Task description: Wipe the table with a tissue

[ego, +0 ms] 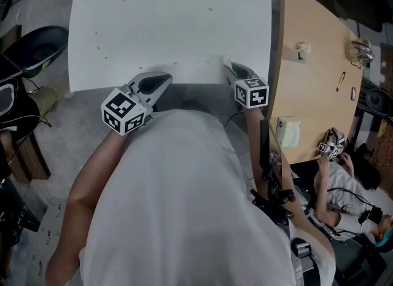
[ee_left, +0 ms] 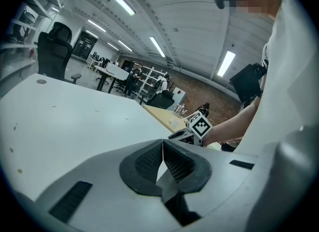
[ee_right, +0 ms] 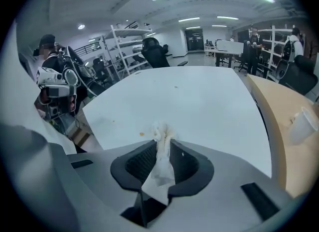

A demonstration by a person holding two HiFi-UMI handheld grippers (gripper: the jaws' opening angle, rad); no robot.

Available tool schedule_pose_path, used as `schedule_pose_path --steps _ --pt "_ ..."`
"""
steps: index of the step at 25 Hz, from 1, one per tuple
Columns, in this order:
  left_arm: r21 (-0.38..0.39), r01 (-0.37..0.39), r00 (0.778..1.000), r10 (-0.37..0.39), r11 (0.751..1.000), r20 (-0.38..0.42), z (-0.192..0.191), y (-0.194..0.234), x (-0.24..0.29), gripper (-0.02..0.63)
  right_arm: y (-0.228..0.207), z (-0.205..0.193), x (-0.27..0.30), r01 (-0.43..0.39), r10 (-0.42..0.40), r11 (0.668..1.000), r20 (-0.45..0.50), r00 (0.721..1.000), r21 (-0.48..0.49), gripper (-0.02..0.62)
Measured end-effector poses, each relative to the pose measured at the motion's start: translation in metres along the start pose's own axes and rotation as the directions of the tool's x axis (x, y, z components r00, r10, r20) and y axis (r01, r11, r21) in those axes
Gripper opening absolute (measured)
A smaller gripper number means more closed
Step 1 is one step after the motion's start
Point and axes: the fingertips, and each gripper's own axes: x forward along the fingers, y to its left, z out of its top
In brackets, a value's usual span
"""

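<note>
Right gripper (ego: 230, 65) pinching tissue (ee_right: 160, 151) near table (ego: 172, 27) bottom edge should press it flat, then sweep toward upper-left specks (ego: 98, 49); left gripper (ego: 158, 83) closed, empty.

White table (ego: 184, 33) w/ few small specks (ego: 98, 48)

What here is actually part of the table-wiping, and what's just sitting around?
Part of the job: tissue, pinched in the right hand-held gripper; white table; the specks on it.
Just lying about: wooden table beside it, with a paper cup, a pale packet and a small yellow item; black office chair.
</note>
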Motion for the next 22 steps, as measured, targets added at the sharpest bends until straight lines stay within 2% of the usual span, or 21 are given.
schedule_pose_path --steps 6,10,14,22 --pt "0.005 -0.002 1.000 0.002 1.000 0.002 -0.001 0.003 -0.010 0.006 0.014 0.011 0.019 0.053 -0.055 0.994 -0.015 0.998 -0.094 0.080" --pt "0.008 -0.001 1.000 0.001 1.000 0.002 -0.002 0.008 -0.017 0.006 0.020 0.003 0.027 0.123 -0.133 0.981 -0.058 0.989 -0.148 0.080" --pt "0.010 -0.003 1.000 0.003 1.000 -0.007 -0.003 0.017 -0.028 0.006 0.023 0.002 0.030 0.192 -0.201 0.972 -0.057 0.978 -0.135 0.079" --pt "0.032 0.014 1.000 -0.014 0.999 -0.016 0.001 0.037 -0.048 0.006 0.037 0.001 0.035 0.250 -0.253 0.967 -0.057 0.966 -0.050 0.078"
